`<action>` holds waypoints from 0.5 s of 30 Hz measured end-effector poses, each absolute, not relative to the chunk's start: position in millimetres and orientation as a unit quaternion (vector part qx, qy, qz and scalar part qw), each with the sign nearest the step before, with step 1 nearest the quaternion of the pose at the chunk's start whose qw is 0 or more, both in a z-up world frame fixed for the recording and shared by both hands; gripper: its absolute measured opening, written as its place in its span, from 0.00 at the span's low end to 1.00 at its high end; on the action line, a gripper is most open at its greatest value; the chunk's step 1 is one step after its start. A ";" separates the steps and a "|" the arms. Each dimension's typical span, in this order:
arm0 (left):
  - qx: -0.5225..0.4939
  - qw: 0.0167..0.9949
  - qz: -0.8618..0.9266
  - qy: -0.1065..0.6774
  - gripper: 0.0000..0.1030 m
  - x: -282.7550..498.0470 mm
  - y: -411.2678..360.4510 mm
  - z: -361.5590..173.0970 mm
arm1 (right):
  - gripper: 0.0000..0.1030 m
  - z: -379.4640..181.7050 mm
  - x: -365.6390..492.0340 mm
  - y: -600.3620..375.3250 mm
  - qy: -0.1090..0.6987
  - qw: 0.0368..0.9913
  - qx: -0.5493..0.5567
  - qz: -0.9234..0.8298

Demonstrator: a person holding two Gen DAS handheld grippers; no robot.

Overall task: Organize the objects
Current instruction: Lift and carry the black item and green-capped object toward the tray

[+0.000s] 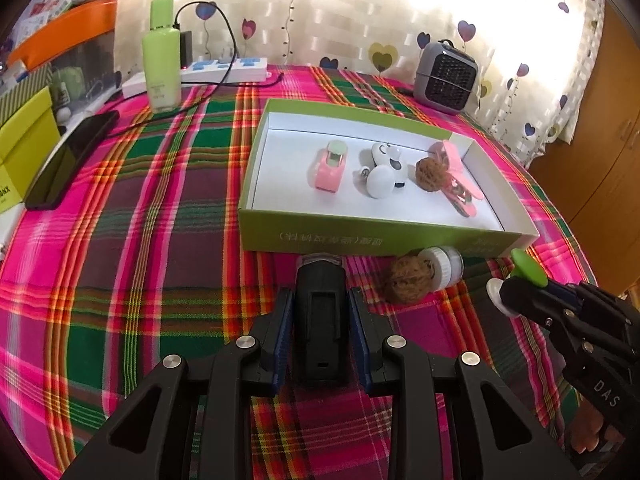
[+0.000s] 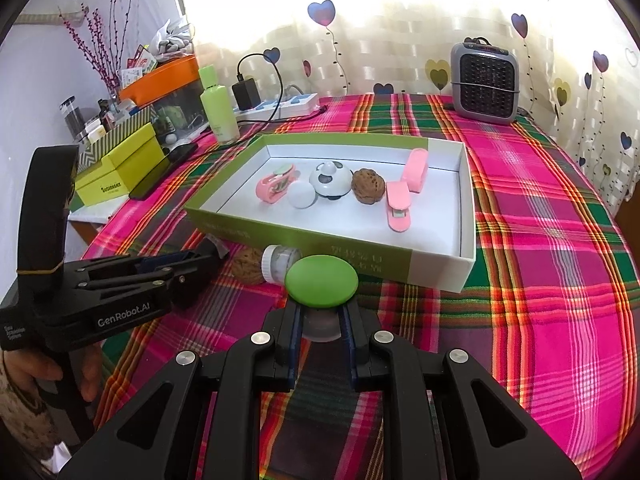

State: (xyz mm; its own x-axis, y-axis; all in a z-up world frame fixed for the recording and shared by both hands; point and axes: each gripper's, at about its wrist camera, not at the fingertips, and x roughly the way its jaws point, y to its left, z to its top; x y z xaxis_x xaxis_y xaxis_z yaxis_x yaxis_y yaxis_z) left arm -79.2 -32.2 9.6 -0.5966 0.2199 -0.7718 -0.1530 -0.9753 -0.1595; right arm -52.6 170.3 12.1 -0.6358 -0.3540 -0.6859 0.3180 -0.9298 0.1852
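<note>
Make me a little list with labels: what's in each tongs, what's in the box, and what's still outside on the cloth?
left tongs: shut on a black block
right tongs: shut on a green-topped knob
in the box: pink toy car, white round toy, walnut, pink clip
outside on the cloth: second walnut, small white-capped jar

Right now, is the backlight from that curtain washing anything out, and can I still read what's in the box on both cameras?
Left wrist view: curtain blown out to white, box contents still clear, edges bent by the fisheye. Right wrist view: glare at the top right of the curtain, box well lit, but the green-topped piece in the right gripper blocks part of its near wall.
</note>
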 end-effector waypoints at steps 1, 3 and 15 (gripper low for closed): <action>-0.435 0.103 0.894 -0.037 0.25 -77.3 -31.8 9.3 | 0.18 11.9 -52.6 170.1 -0.023 0.186 0.384 -0.904; -0.430 0.103 0.896 -0.028 0.26 -73.7 -29.8 8.4 | 0.18 11.6 -52.4 170.1 -0.023 0.187 0.384 -0.904; -0.422 0.087 0.902 0.003 0.24 -68.5 -24.6 8.3 | 0.18 13.6 -51.1 170.7 -0.024 0.187 0.383 -0.904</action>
